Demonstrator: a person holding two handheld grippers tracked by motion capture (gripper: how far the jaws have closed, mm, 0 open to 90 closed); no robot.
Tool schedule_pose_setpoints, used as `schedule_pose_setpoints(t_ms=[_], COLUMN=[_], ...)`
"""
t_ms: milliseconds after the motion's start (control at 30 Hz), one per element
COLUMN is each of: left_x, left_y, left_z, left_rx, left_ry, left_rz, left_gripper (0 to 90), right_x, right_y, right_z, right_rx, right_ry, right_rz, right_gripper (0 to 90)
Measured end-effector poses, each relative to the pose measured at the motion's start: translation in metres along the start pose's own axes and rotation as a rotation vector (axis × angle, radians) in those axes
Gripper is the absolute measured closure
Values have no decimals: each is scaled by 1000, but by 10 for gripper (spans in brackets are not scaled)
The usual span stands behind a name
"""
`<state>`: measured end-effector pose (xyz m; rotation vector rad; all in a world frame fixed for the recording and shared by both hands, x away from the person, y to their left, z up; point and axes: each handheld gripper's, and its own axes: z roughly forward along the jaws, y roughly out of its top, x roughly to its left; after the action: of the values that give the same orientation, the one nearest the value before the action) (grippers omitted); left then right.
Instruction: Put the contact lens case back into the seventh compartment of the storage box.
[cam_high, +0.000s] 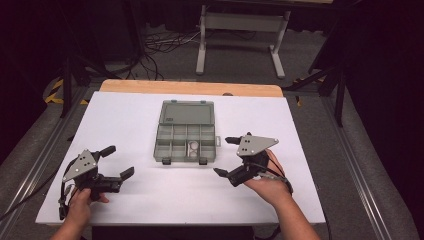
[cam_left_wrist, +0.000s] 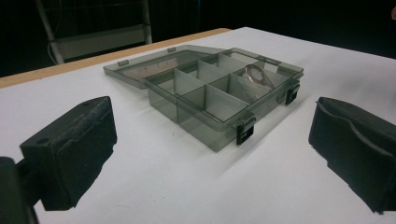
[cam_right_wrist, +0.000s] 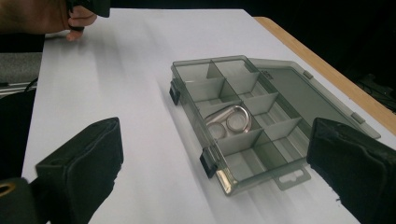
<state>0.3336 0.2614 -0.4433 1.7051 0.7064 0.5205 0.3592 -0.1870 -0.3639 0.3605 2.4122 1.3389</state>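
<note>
Black jaws of right claw (cam_right_wrist: 215, 172) wide apart at bottom of right gripper view, nothing between. Left claw (cam_high: 116, 161) at lower left of high view, also spread wide, empty.

Table (cam_high: 125, 120) white, big. Box (cam_high: 186, 135) at middle of high view, lid flat open.

Box likely light, stiff, thin plastic, smooth so maybe slippery. Best pinch on side wall, or front edge by latches (cam_right_wrist: 207, 164).

Rings (cam_right_wrist: 229, 120) in one middle slot: small, hard, likely slide or rattle if box tips.

A grey translucent plastic compartment box (cam_high: 185, 145) sits open at the middle of the white worktop (cam_high: 125, 120), its lid lying flat behind it. Two small metal rings (cam_right_wrist: 229, 122) lie in one front-row compartment. The left tongs (cam_high: 116, 161) rest left of the box, the right tongs (cam_high: 225, 156) just right of it.
</note>
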Motion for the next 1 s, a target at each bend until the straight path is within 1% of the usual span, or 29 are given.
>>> schedule_pose_setpoints(t_ms=[100, 167, 233, 467, 567, 600, 633, 667, 733, 767, 800, 833, 1000], left_x=[0, 0, -1, -1, -1, -1, -1, -1, -1, -1, -1, -1, 0], left_y=[0, 0, 0, -1, -1, -1, -1, -1, -1, -1, -1, -1, -1], left_z=[0, 0, 0, 1, 1, 1, 1, 1, 1, 1, 1, 1, 1], left_rx=[0, 1, -2, -2, -3, -2, -3, -4, -5, -5, -5, -4, -6], left_ry=[1, 1, 0, 1, 0, 1, 1, 1, 0, 0, -1, -1, -1], left_rz=[-1, 0, -2, 1, 0, 0, 0, -1, -1, -2, 1, 2, -4], left_gripper=[17, 17, 18, 17, 17, 17, 17, 17, 18, 17, 17, 17, 18], right_x=[0, 1, 1, 3, 3, 3, 3, 4, 4, 5, 5, 5, 6], right_y=[-8, -16, -18, -39, -44, -48, -48, -53, -54, -59, -59, -63, -69], right_z=[-4, -7, -8, -15, -16, -17, -17, -18, -18, -18, -18, -18, -19], right_rx=[-14, -26, -28, -48, -53, -56, -56, -62, -62, -60, -60, -62, -68], right_ry=[-11, -20, -22, -44, -47, -47, -47, -49, -50, -55, -55, -57, -59], right_rz=[18, 40, 44, 81, 91, 102, 102, 105, 106, 114, 114, 123, 135], right_gripper=[44, 44, 44, 43, 43, 42, 42, 42, 42, 42, 42, 42, 41])
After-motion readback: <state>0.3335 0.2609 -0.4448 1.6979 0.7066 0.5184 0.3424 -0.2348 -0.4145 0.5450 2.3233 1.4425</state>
